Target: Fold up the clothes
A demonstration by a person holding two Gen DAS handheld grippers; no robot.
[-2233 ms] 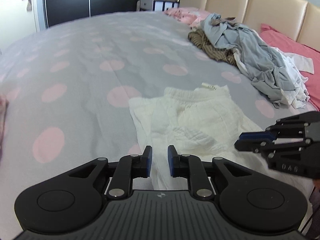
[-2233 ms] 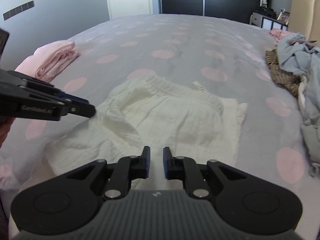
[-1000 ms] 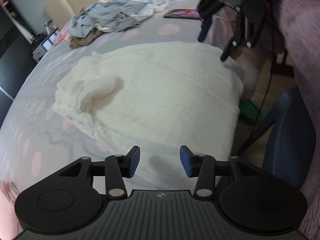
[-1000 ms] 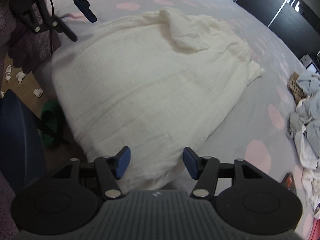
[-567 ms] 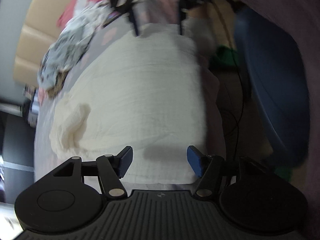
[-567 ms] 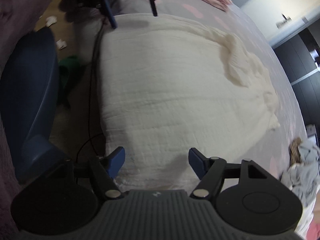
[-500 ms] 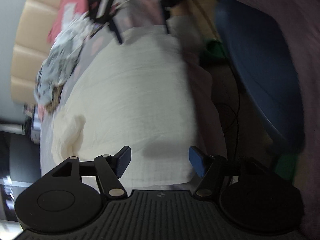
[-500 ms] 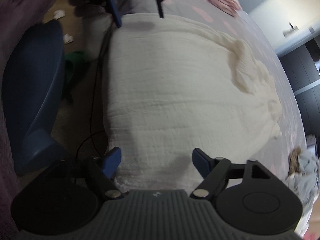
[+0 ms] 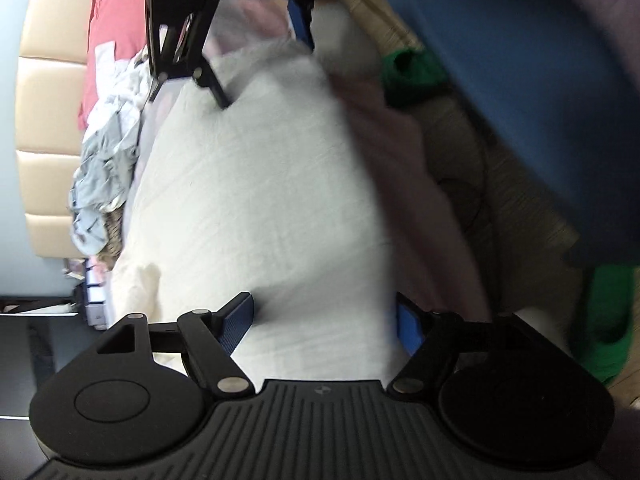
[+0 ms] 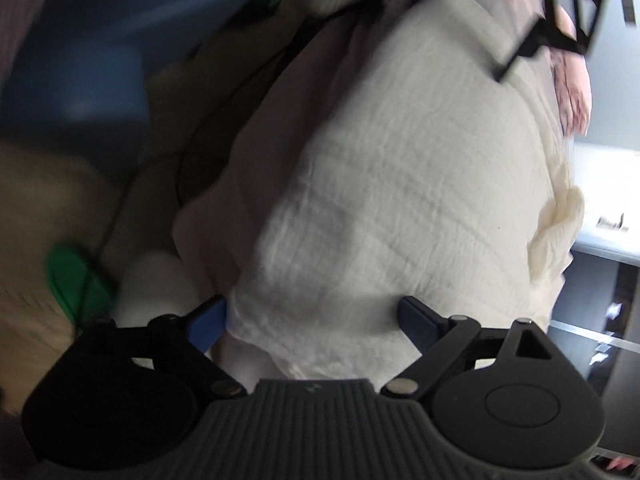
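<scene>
Two black two-finger grippers with blue pads frame opposite ends of a white crinkled cotton garment (image 9: 256, 184) that lies spread over the edge of the bed, its near hem hanging down the side. In the left wrist view, a beige padded headboard (image 9: 44, 92) and a heap of grey and white clothes (image 9: 104, 168) sit at the far left, with a red pillow (image 9: 110, 20) above them; the left gripper (image 9: 324, 324) has its jaws spread wide, the garment's edge lying between the pads without being pinched, and the right gripper (image 9: 264, 68) shows at the top, also spread over the cloth. Further right are a green slipper (image 9: 608, 332) on the floor and a blurred blue chair (image 9: 520, 80). In the right wrist view, the same blue chair (image 10: 80, 80) fills the left, the right gripper (image 10: 312, 320) stands wide open around the garment's (image 10: 400, 184) bunched hem, and the left gripper (image 10: 520, 56) shows at the upper right.
</scene>
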